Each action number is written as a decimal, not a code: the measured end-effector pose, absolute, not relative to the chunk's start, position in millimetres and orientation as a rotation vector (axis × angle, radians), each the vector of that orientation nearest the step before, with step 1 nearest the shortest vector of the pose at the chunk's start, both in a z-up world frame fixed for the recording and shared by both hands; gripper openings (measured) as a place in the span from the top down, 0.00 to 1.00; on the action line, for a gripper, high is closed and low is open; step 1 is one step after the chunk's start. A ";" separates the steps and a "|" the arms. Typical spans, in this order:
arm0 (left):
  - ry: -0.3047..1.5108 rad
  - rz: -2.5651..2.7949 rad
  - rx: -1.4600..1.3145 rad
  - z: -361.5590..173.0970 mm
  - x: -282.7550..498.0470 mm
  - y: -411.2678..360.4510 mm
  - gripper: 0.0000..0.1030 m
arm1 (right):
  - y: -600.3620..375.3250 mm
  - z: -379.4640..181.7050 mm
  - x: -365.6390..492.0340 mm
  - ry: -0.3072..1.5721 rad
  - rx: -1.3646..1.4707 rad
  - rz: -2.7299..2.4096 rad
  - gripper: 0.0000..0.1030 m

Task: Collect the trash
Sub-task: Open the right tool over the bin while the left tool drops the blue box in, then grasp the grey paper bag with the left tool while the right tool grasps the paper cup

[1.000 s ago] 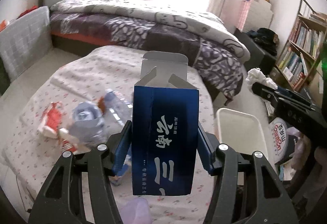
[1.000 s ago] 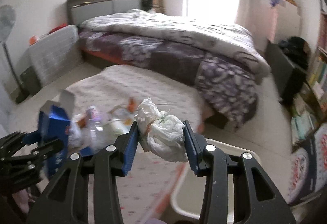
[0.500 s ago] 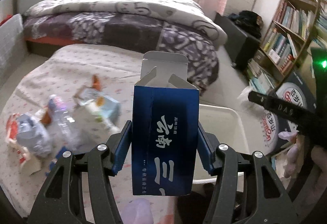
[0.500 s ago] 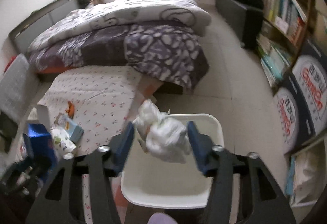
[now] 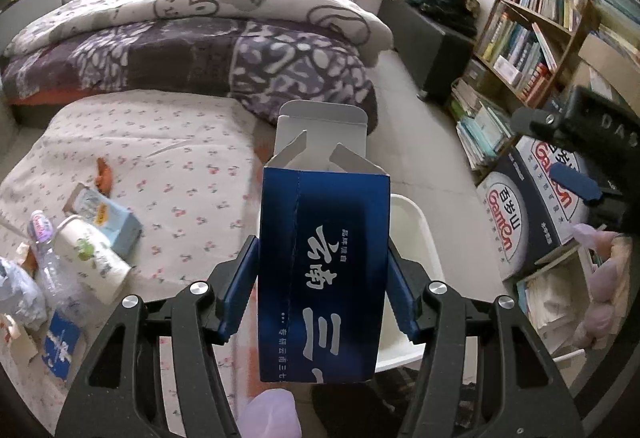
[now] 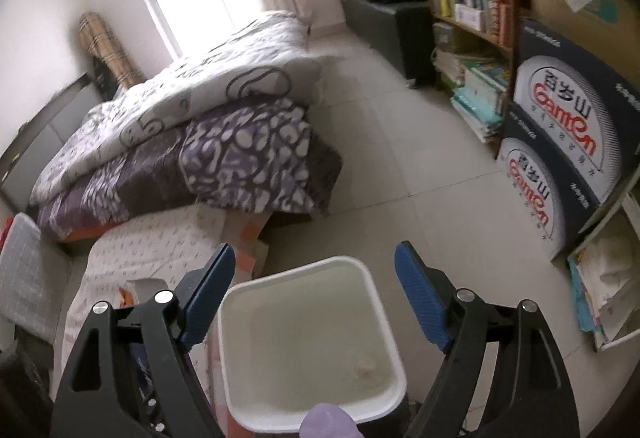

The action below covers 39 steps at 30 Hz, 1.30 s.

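Left gripper (image 5: 322, 290): we log its blue pads partly closed and pressed on both sides of a tall dark-blue cardboard carton with white lettering (image 5: 324, 270), held upright with its top flaps open.

Right gripper (image 6: 314, 298): we note the jaws have just been opening and now stand wide, with nothing between the blue pads (image 6: 420, 302); it hangs above the bin.

White square plastic waste bin (image 6: 240, 358): we find it on the tiled floor just beside the low mattress; in the left wrist view its rim (image 5: 420, 234) shows at 3 o'clock of the carton. A pale lump lies in the bottom at 5 o'clock; we cannot tell what it is.

Low mattress with a floral sheet (image 5: 168, 142): we place it at 10 o'clock of the carton, at the foot of the bed with the purple patterned quilt (image 5: 248, 58).

Remaining trash on the sheet: a white paper cup lying on its side (image 5: 94, 258), a light-blue small carton (image 5: 108, 222) just beside it, a crushed clear plastic bottle (image 5: 48, 258), a crumpled bluish wrapper (image 5: 16, 294) and a flat blue packet (image 5: 60, 342), all at 8 to 9 o'clock.

Bookshelf (image 5: 540, 18): at 2 o'clock, with printed boxes (image 6: 560, 158) stacked below.
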<state>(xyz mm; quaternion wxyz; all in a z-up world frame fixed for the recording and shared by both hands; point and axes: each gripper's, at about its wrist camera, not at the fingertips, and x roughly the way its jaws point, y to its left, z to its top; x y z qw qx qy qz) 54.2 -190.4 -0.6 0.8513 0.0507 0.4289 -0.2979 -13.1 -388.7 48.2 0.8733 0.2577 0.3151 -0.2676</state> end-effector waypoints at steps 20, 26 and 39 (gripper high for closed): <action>0.975 -0.742 0.147 -18.2 32.9 -234.8 0.23 | -409.2 48.9 -27.5 0.644 0.572 -0.586 0.20; 0.955 -0.694 0.146 -13.1 41.5 -215.2 0.21 | -397.9 49.4 -19.6 0.659 0.543 -0.564 0.20; 0.907 -0.571 0.166 -7.8 57.6 -157.5 0.17 | -345.7 45.4 13.5 0.716 0.424 -0.504 0.20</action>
